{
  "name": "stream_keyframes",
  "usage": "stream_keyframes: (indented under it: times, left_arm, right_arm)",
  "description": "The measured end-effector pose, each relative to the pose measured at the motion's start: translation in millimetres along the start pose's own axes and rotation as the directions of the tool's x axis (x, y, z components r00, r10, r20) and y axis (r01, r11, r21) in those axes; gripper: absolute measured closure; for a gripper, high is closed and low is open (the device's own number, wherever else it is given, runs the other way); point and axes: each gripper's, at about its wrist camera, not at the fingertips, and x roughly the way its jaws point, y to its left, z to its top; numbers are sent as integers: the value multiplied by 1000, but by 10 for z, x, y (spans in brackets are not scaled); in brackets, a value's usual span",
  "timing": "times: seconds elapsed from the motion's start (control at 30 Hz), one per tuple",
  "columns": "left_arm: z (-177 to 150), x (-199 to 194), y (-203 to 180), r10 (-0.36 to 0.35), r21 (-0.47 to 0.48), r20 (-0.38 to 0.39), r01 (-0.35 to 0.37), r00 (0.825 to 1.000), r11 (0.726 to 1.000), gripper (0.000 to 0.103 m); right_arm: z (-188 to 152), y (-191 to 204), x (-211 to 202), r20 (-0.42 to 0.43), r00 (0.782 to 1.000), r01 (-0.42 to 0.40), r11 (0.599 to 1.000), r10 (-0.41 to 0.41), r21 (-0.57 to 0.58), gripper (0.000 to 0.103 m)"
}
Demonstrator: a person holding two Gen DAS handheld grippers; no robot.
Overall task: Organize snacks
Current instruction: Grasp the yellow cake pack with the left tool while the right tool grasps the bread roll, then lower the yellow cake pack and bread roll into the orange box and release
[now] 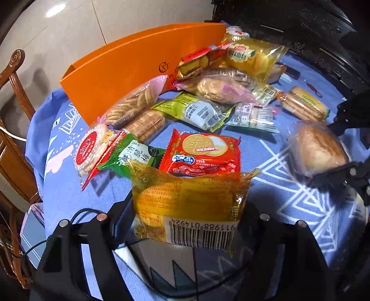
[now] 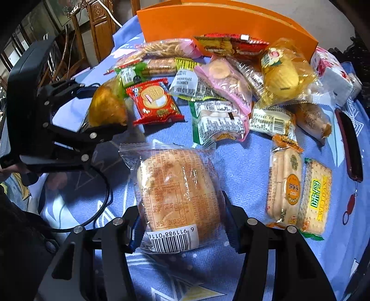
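My left gripper (image 1: 187,208) is shut on a yellow see-through cake packet (image 1: 185,201) with a barcode, held just above the blue tablecloth (image 1: 284,203). In the right wrist view that gripper (image 2: 104,108) sits at the left with the yellow packet (image 2: 106,104) between its fingers. My right gripper (image 2: 180,208) is shut on a clear-wrapped bread bun (image 2: 178,189). From the left wrist view the right gripper (image 1: 328,151) shows at the right edge with the bun (image 1: 316,150). A heap of snack packets (image 2: 219,76) lies in front of an orange box (image 2: 231,20).
A red biscuit packet (image 1: 203,152) and a green packet (image 1: 136,155) lie just beyond the left gripper. Sandwich-biscuit packs (image 2: 298,192) lie right of the bun. A tissue pack (image 2: 333,71) and a long dark red object (image 2: 349,148) are near the right edge. A wooden chair (image 1: 13,92) stands left.
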Motion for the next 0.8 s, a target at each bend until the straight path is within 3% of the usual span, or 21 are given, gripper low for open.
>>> stream_keyframes:
  times: [0.2,0.47,0.57,0.8]
  left_arm:
    - [9,-381,82,-1,-37,51,3,999,999,30]
    - [337,-882,270,29,-86,157,-15,987,996,30]
    - [538,-1020,394,36,-125,201,-11,979,992,30]
    - [1192,-1112,698,65,-216,289,-2,955,976,30]
  right_arm:
    - [-10,-78,-264,51,999,0,1000,-1,21,45]
    - [166,-141,-699,171,985,-8,999,1,42,45]
    - [377,-181,-870,236,972,-26,998,11,60,45]
    - [1015,-505,-1247,409,913,-68,985,-2,157,45]
